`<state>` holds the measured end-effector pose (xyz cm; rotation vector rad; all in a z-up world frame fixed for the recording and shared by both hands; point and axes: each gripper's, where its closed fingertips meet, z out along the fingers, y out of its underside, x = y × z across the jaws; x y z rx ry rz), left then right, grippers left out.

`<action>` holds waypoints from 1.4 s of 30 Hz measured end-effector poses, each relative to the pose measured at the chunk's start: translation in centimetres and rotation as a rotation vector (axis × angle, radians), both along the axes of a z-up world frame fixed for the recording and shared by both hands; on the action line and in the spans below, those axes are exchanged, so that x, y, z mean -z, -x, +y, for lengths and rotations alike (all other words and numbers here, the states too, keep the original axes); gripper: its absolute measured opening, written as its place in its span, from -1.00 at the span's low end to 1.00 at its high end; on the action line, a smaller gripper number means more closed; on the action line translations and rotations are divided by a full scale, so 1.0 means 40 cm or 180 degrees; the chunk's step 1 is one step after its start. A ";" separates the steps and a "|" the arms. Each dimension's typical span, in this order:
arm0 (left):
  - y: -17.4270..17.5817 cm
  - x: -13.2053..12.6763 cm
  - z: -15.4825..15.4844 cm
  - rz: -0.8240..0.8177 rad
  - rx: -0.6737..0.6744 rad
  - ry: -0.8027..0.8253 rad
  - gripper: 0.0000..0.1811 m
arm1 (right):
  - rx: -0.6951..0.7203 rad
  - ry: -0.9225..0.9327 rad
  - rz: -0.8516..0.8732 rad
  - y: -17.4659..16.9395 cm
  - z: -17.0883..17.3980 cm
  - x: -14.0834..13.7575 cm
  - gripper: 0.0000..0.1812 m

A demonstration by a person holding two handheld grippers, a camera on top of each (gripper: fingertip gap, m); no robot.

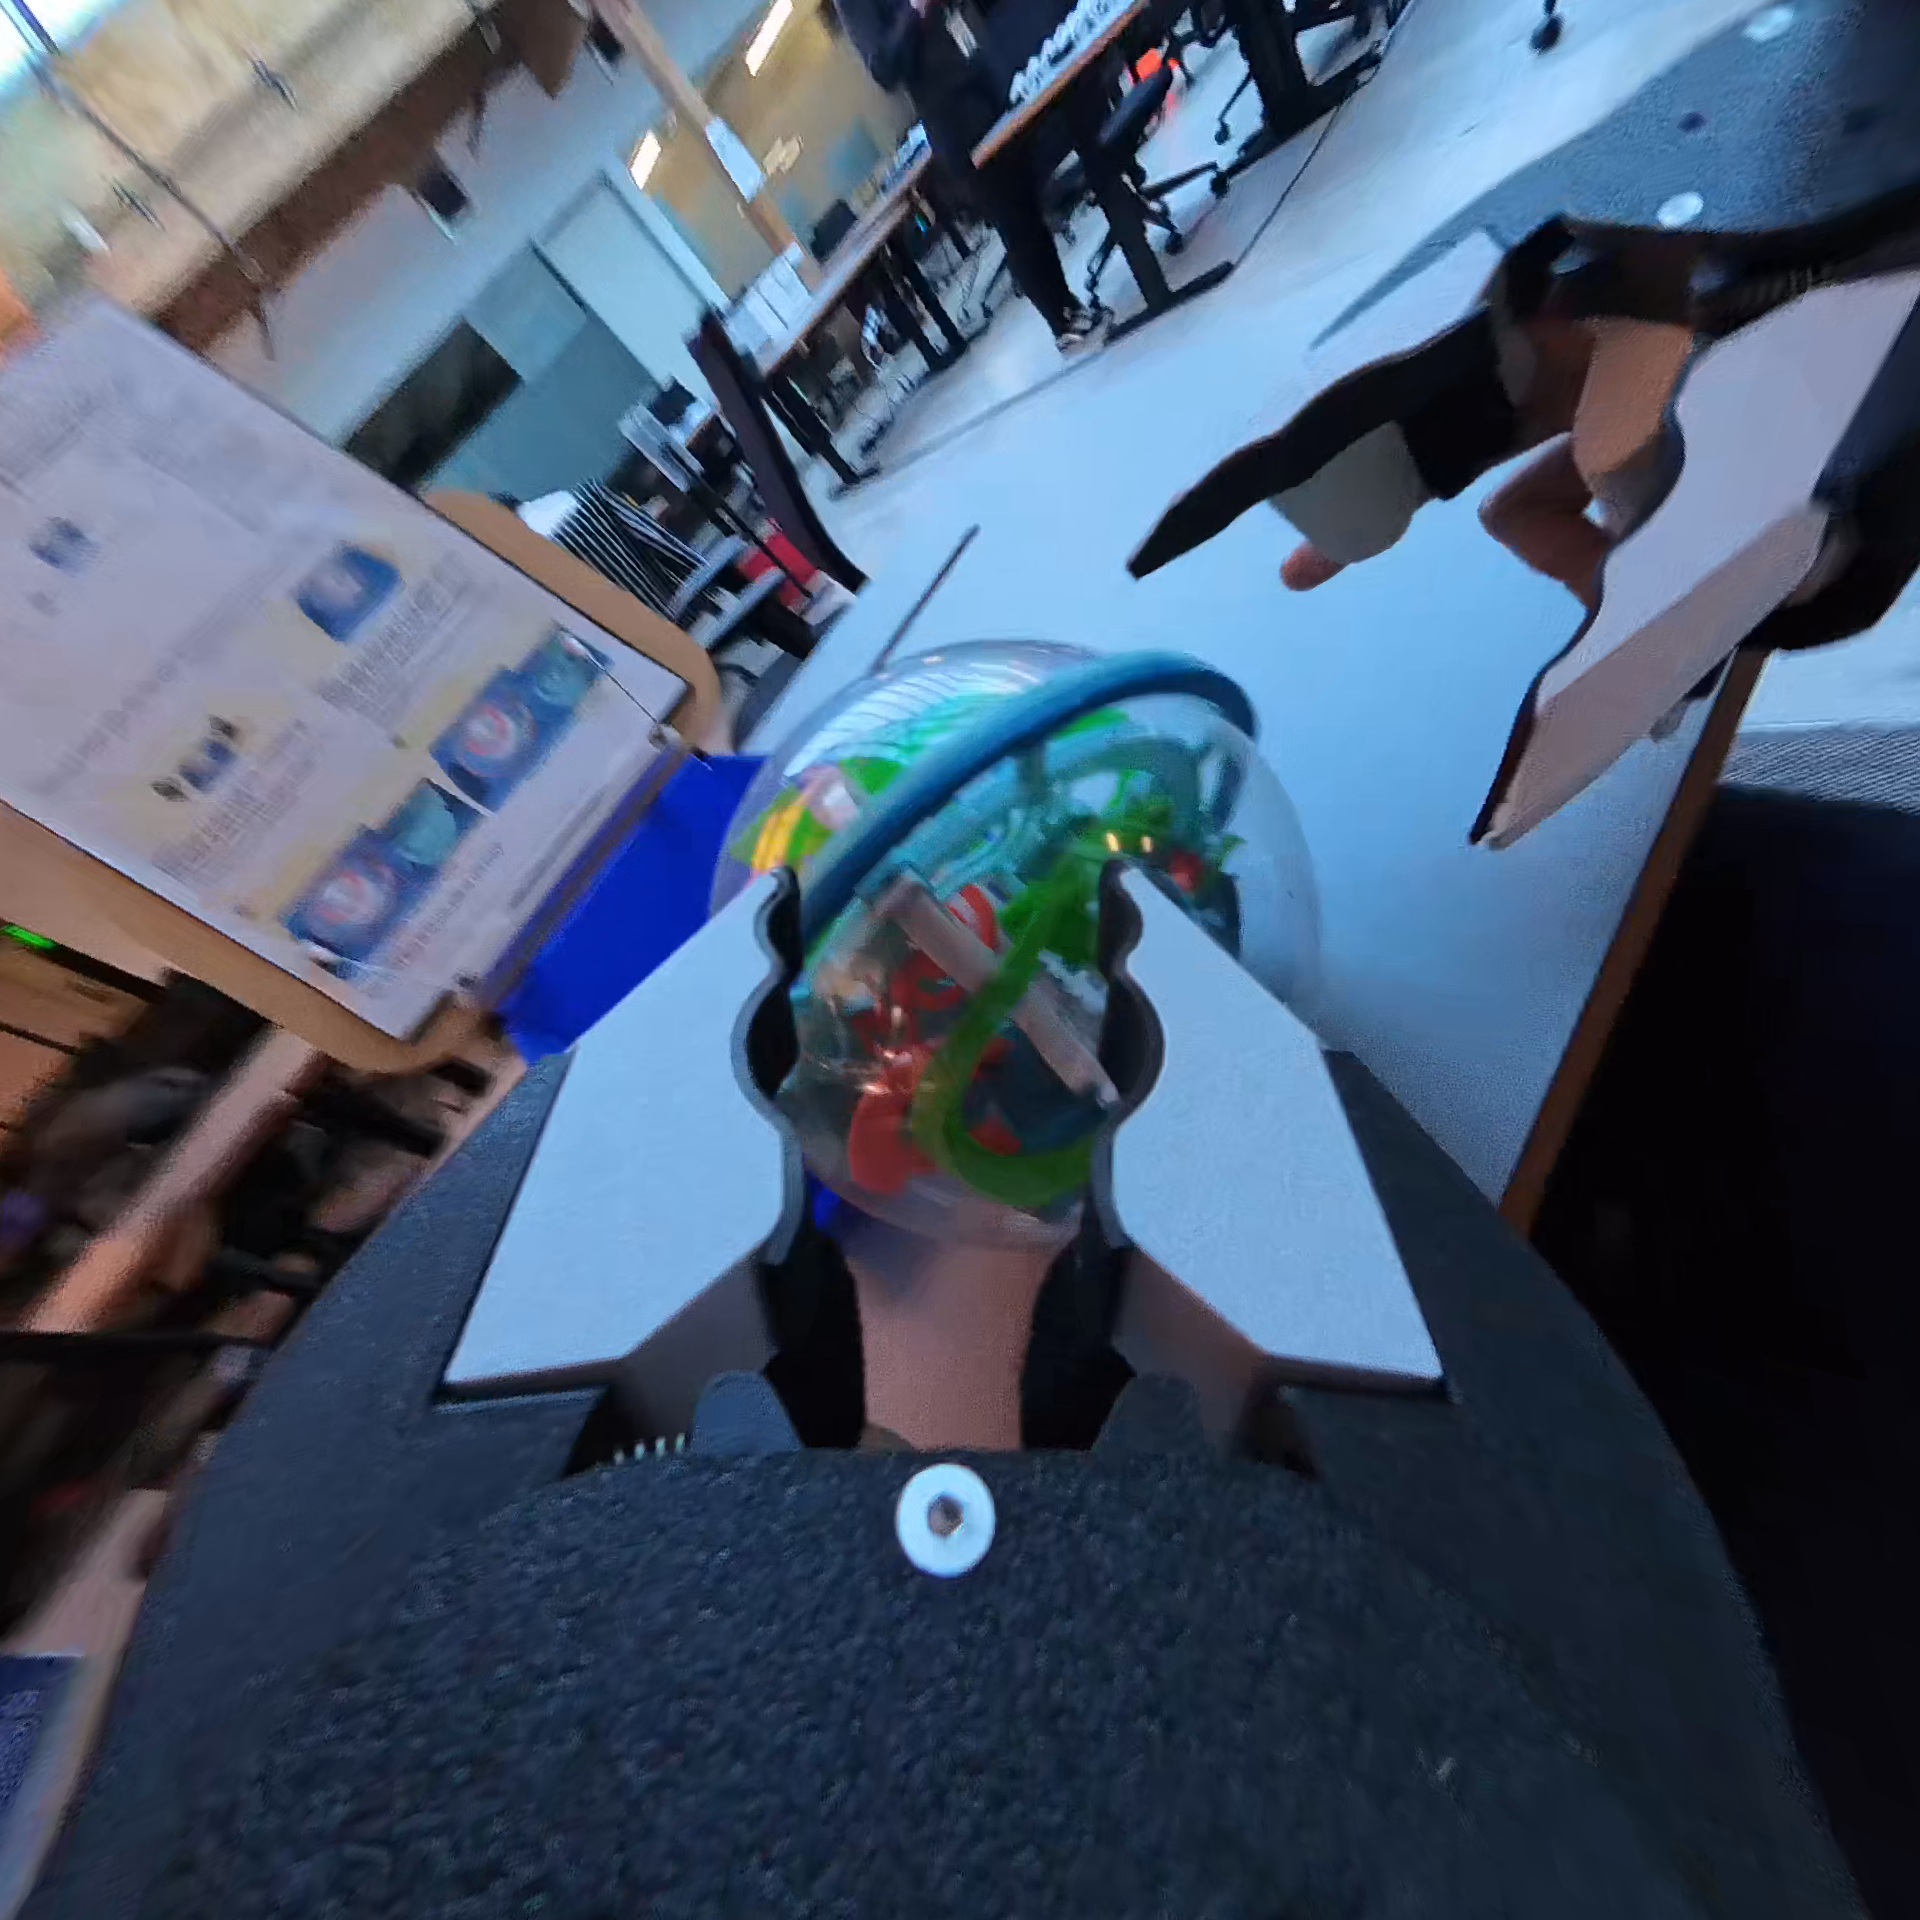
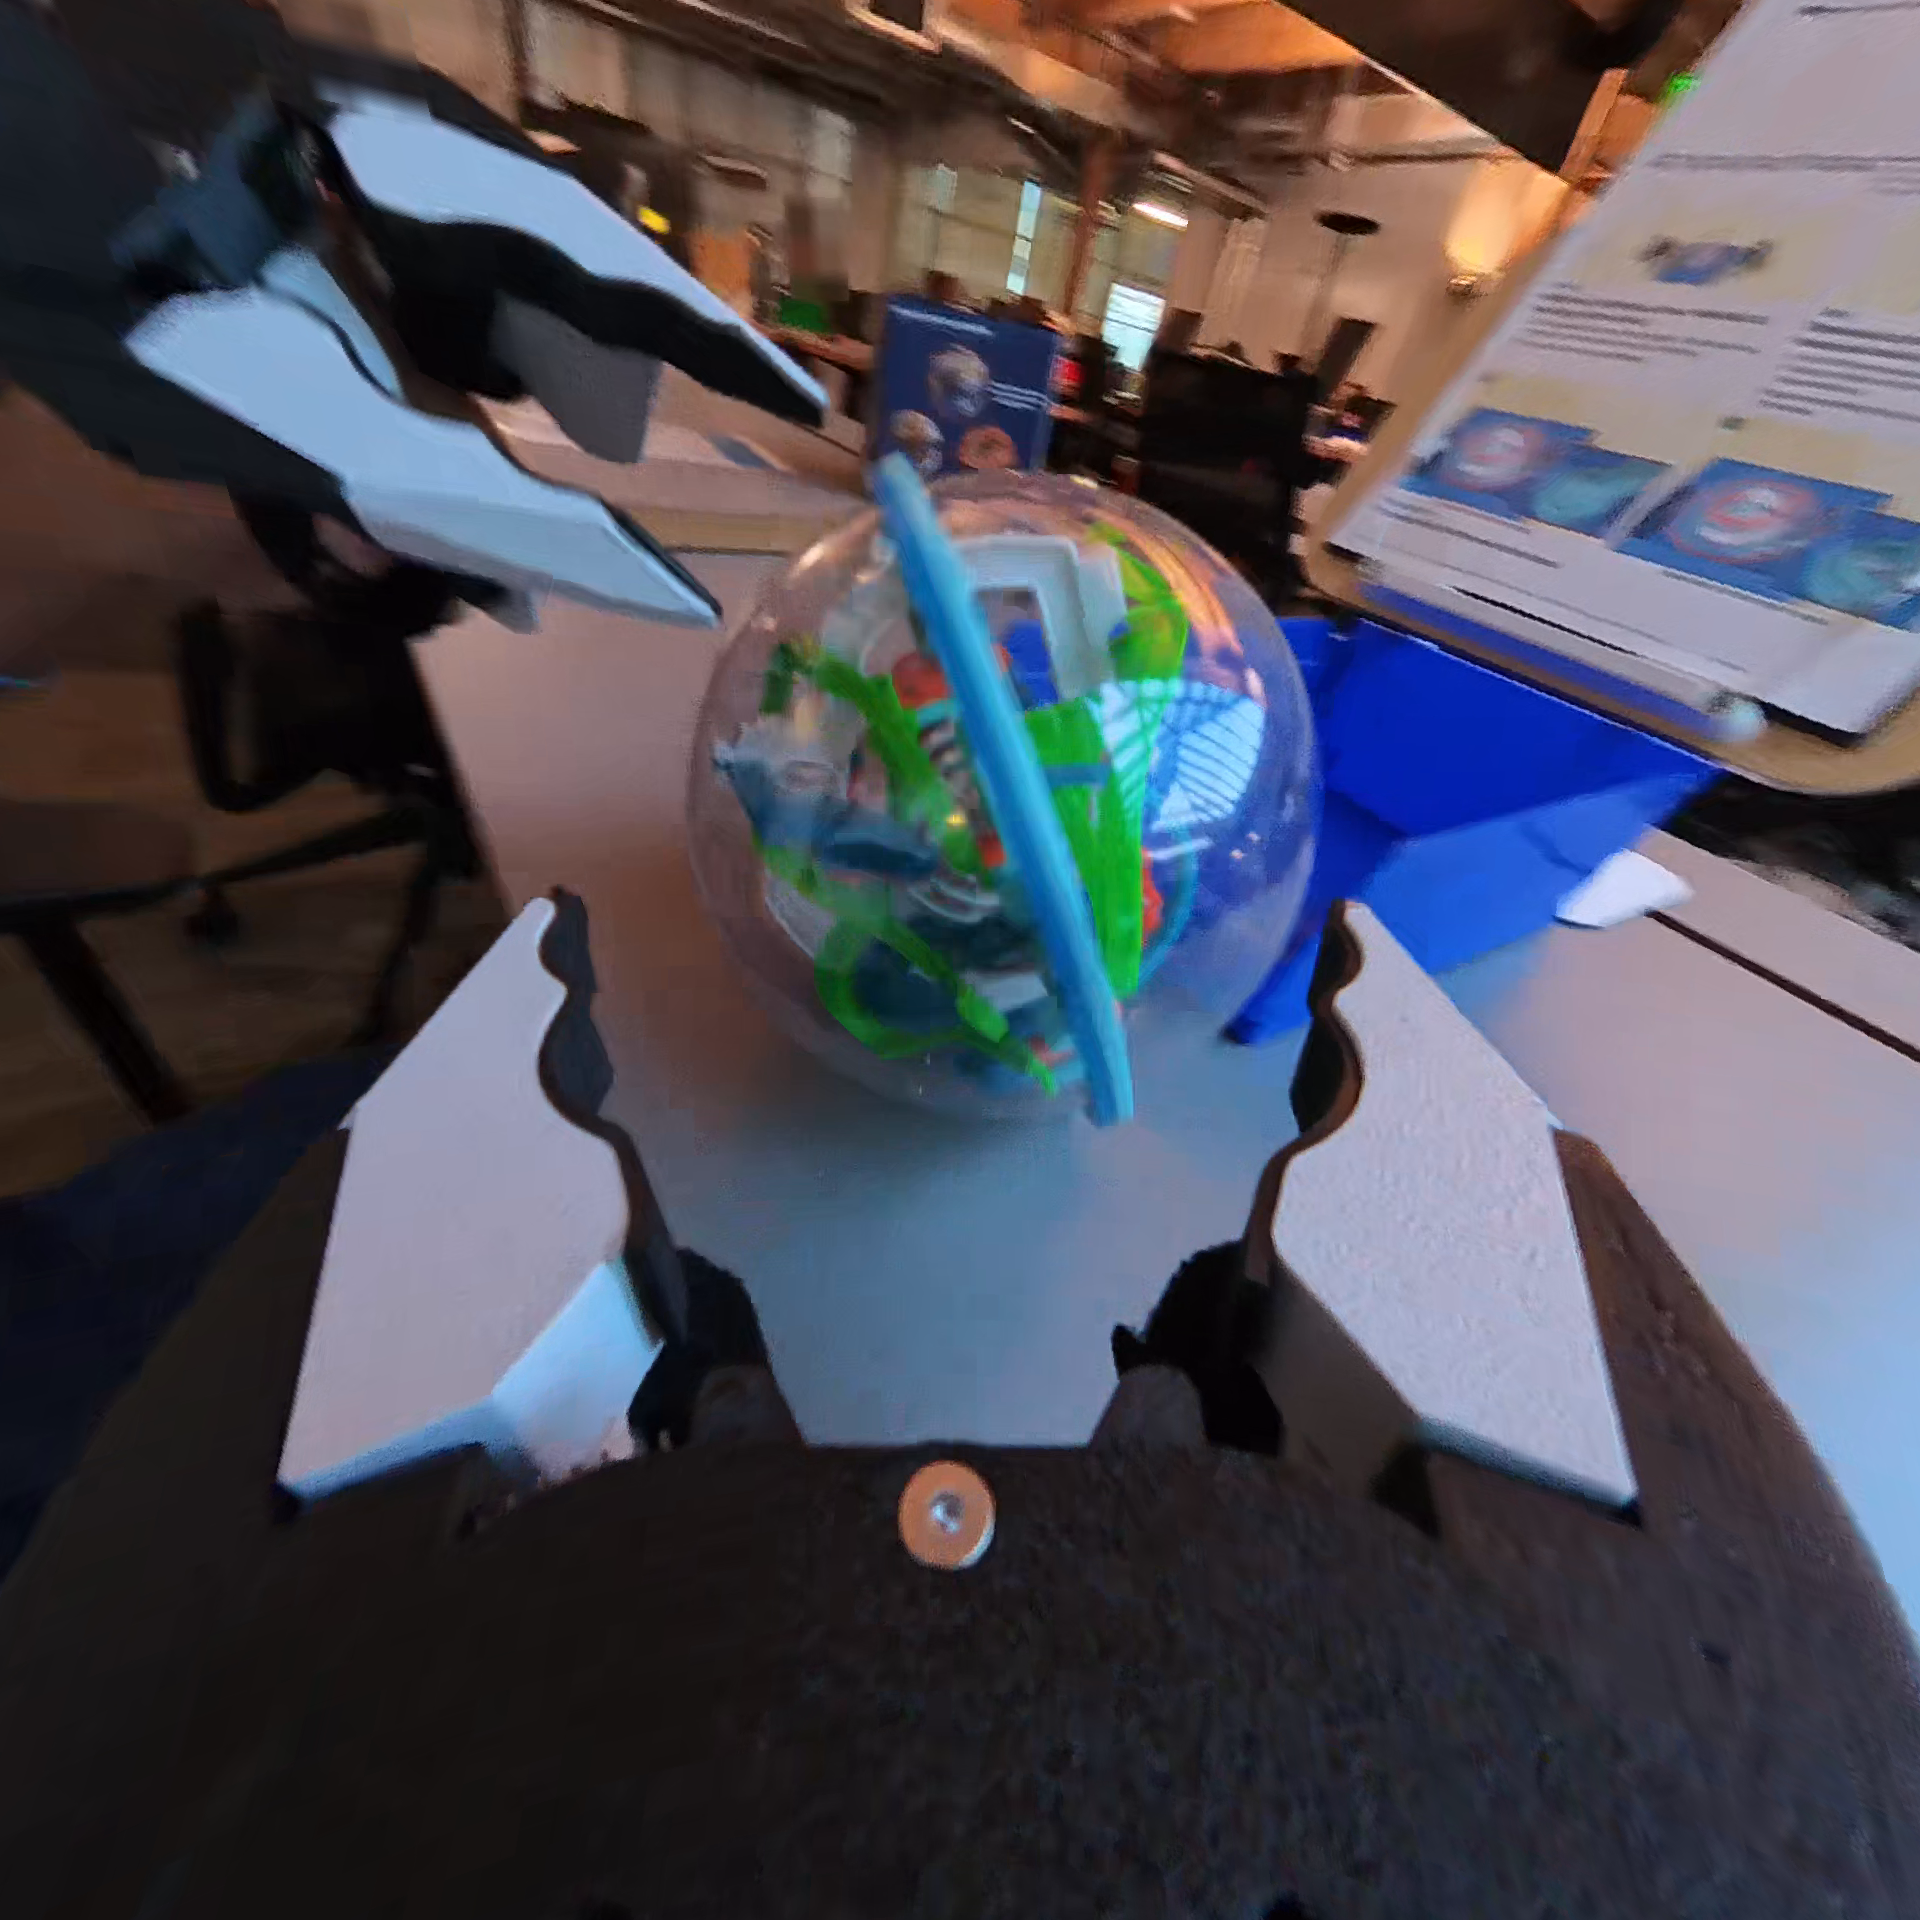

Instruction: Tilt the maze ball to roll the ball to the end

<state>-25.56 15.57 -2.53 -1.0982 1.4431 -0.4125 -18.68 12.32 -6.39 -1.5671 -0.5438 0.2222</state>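
Clear plastic maze ball [image 2: 1003,800] with green tracks rests on grey table [image 2: 1662,1091], ahead of wide-open right gripper [image 2: 951,956]; left gripper [image 2: 769,509], jaws apart, hovers just beside it

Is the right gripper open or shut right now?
Open. The right gripper has its fingers wide apart in its own view; the maze ball sits on the table ahead, touched by neither.

Open office, rows of desks [image 1: 862,260], swivel chairs [image 1: 1132,135], pale floor [image 1: 1299,187], ceiling lights [image 1: 769,21]

Small rolling ball inside the maze ball [image 2: 1003,790] indiscernible; instruction sheet [image 1: 301,665] motion-blurred, cropped.
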 end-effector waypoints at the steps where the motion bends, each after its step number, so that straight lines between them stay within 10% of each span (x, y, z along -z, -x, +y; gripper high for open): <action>1: 0.000 0.011 0.011 0.0034 0.0073 0.0350 -0.40 | 0.0119 -0.0021 -0.0075 -0.012 0.006 0.007 0.45; 8: 0.118 0.103 0.167 -0.0257 0.0350 0.2058 -0.39 | 0.0967 -0.0435 -0.0346 -0.114 0.055 -0.008 -0.26; 14: 0.183 0.112 0.242 -0.0505 0.0402 0.1805 -0.36 | -0.0232 0.0551 -0.0013 -0.017 0.080 0.088 -0.20; 24: 0.152 0.016 0.208 -0.0199 0.1117 0.1503 -0.61 | -0.0258 0.0547 -0.0553 0.000 0.176 0.095 -0.75; 34: 0.181 0.031 0.220 -0.0240 0.0961 0.1763 -0.88 | -0.0486 0.0272 0.0364 -0.039 0.188 -0.014 -0.81; 42: 0.298 0.073 0.357 -0.1242 0.0719 0.2958 -0.90 | -0.1053 0.1710 0.0637 0.012 0.173 0.173 -0.44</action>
